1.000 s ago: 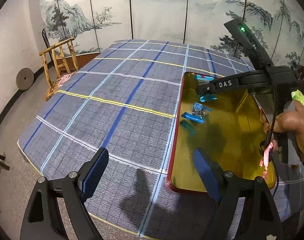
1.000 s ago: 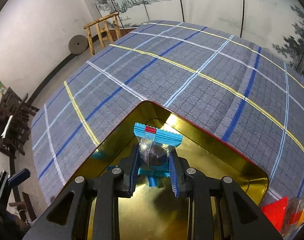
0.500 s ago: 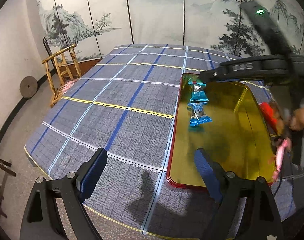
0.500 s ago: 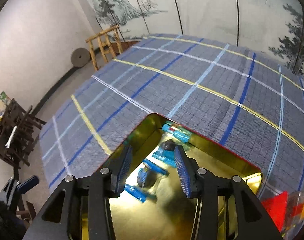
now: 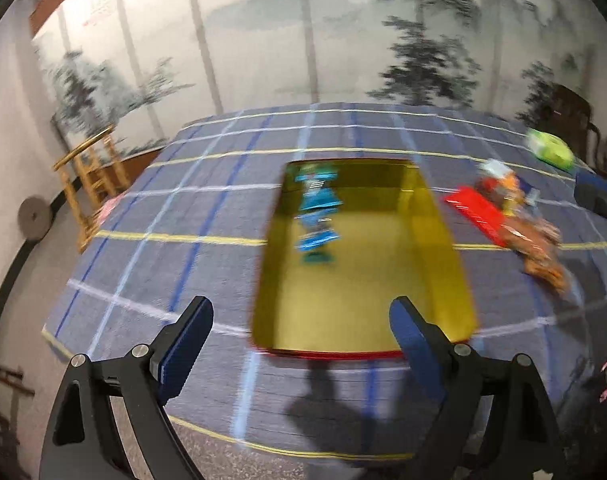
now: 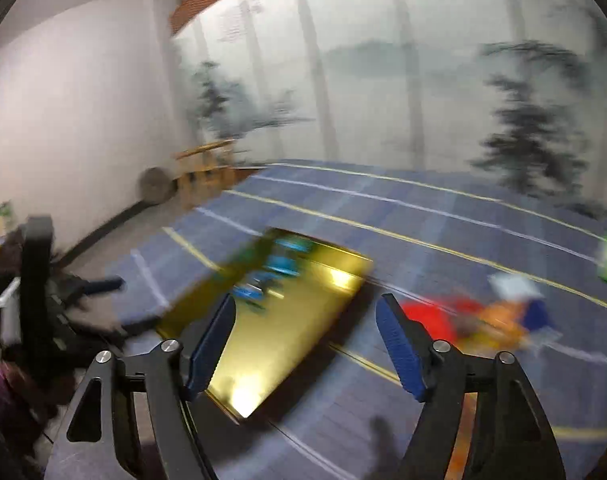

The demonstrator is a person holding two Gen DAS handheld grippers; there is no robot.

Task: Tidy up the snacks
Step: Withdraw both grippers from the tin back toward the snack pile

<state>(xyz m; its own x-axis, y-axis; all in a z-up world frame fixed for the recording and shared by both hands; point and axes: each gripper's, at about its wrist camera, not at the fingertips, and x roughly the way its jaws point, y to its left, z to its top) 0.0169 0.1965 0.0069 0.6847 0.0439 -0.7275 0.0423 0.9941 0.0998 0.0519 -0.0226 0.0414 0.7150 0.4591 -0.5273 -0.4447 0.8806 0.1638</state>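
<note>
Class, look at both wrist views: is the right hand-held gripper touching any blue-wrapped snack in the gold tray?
Apart. In the right wrist view the right hand-held gripper stands open and empty, with the blue-wrapped snacks lying beyond its fingertips in the gold tray.

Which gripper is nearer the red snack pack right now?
Right, as far as the blur allows. The right gripper hangs open with the red pack just past its right finger. The left gripper faces the tray's near edge, the pack far right.
</note>
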